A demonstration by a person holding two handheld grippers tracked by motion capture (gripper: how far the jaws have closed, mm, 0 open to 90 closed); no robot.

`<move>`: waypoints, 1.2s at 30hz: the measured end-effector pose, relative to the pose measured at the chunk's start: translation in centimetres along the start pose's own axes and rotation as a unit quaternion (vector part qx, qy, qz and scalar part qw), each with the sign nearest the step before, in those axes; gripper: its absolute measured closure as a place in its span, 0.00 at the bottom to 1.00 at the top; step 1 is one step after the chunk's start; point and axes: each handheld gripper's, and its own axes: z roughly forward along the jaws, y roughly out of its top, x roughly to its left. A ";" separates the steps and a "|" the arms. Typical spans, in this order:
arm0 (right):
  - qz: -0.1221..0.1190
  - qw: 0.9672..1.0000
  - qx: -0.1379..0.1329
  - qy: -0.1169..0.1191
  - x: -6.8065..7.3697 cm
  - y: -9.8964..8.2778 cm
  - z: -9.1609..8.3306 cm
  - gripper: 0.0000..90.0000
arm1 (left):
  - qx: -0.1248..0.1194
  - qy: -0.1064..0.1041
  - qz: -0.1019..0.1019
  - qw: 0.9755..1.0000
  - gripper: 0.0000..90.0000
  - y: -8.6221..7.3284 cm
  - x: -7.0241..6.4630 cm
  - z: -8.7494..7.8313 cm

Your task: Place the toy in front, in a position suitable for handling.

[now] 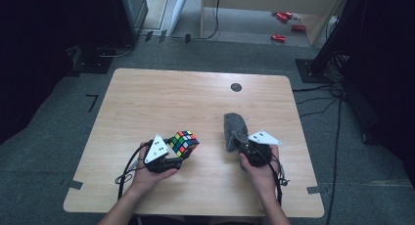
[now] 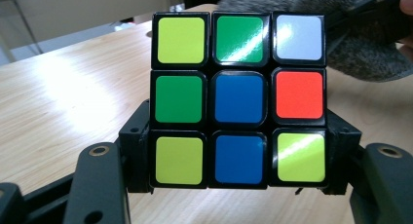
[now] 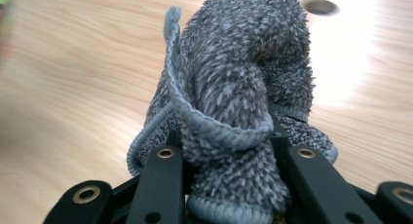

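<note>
Pale wooden table (image 1: 147,98) carries the work: left gripper (image 1: 169,159) clamps a puzzle cube (image 1: 184,142) steady near left, right gripper (image 1: 244,146) pinches a grey cloth (image 1: 234,129) bunched nearby, likely for wiping it.

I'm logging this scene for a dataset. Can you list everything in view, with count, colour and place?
Puzzle cube: one, multicoloured, held over the table's left front.
Cloth: one, grey, fuzzy, bunched, right of centre.
Table: one, light wood, with a dark round hole near the back.
Small things: several, red, on the floor behind.
Left gripper: one, black, shut on the puzzle cube.
Right gripper: one, black, shut on the cloth.
Hands: two, at the near edge.
</note>
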 end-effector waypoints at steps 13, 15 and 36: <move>0.043 0.997 0.042 -0.045 -3.7 -2.3 1.3 0.78 | 0.029 0.041 -0.032 0.998 0.39 -0.7 0.2 1.4; 0.047 0.997 0.045 -0.049 -4.1 -2.8 1.5 0.77 | 0.034 0.047 -0.041 0.997 0.39 -0.7 0.3 1.5; 0.024 0.998 0.049 -0.041 -4.1 -3.7 2.3 0.29 | 0.131 0.124 -0.128 0.975 0.39 -1.3 2.8 2.9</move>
